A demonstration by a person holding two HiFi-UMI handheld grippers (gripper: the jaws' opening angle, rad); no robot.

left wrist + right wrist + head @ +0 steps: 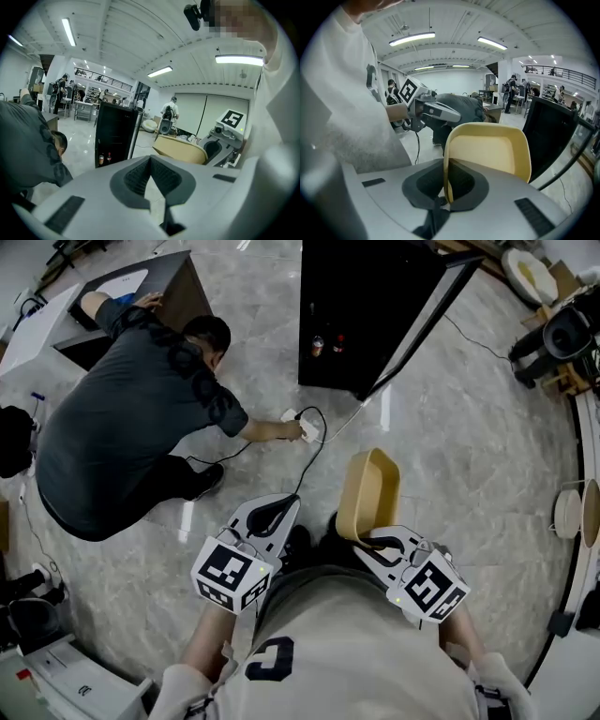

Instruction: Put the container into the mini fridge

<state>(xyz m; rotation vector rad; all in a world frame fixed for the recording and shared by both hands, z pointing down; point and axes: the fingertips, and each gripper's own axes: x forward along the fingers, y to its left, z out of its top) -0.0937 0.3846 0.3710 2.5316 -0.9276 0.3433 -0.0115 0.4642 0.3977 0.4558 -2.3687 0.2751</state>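
Container (487, 152) rim between right fingers (461, 180)

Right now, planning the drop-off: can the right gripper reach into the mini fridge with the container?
Probably not from here: the mini fridge stands open but well ahead, a cable lying between. The right gripper holds the container.

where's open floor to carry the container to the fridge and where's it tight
Bare floor lies right of the container, between the open door of the mini fridge and the white tabletop at the right edge. The left is crowded: a crouching person, power strip and cable. Two bottles stand inside the fridge's left.
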